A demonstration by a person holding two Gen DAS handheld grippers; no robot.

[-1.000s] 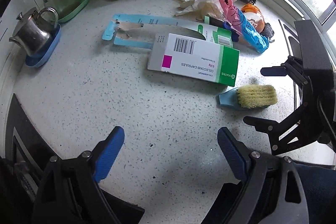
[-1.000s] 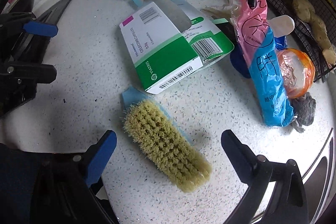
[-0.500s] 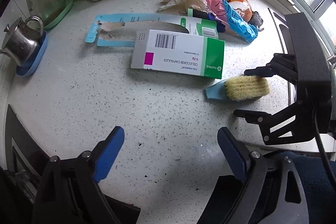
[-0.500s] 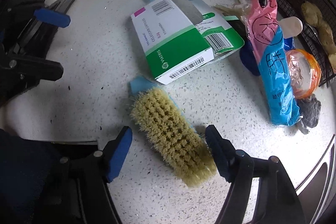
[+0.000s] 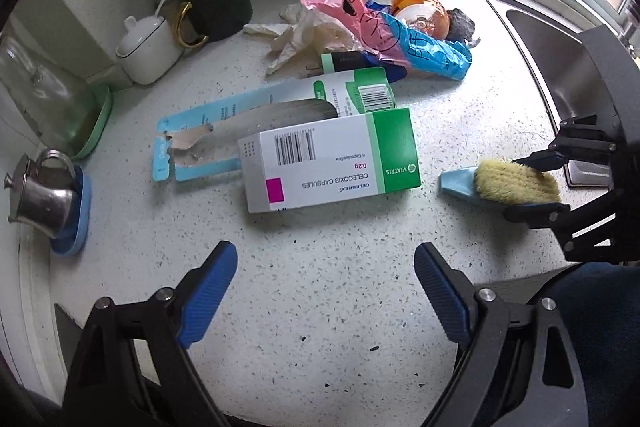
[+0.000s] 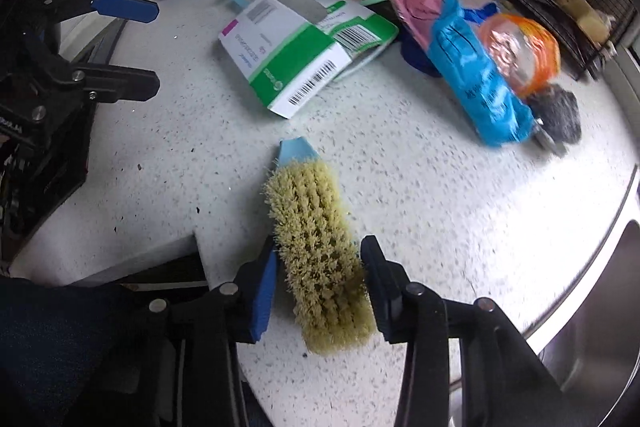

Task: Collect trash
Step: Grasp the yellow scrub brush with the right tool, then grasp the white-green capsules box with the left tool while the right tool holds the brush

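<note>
Compared with the frame one second ago, we find the right gripper (image 6: 320, 263) has narrowed from a wide spread to a close fit around the scrub brush (image 6: 318, 251). The brush, then lying free in the middle of the right wrist view, now sits low in the centre of that view, between the two fingers. The left gripper (image 5: 324, 291) shows no change in spread.

Right gripper: the blue left pad (image 6: 264, 291) lies against the bristles on one side, and the black right finger (image 6: 376, 283) lies against them on the other. We judge the brush clamped at its near end. Its blue back tip points toward the upper centre of the frame. In the left wrist view the same gripper (image 5: 532, 187) appears at the right edge, one finger above the brush (image 5: 516, 183) and one below it.

Left gripper: spread wide at the bottom of its own view, holding nothing, over bare speckled countertop (image 5: 320, 239).

Task items: the white-and-green medicine box (image 5: 332, 163) lies flat at the centre of the left wrist view, just left of the brush. Behind it lies a torn blue card package (image 5: 192, 139). The pink-and-blue plastic wrapper (image 5: 380, 27) lies in the upper centre, with an orange wrapped item (image 5: 420, 11) beside it.

The steel sink (image 5: 552, 59) occupies the right side.
</note>
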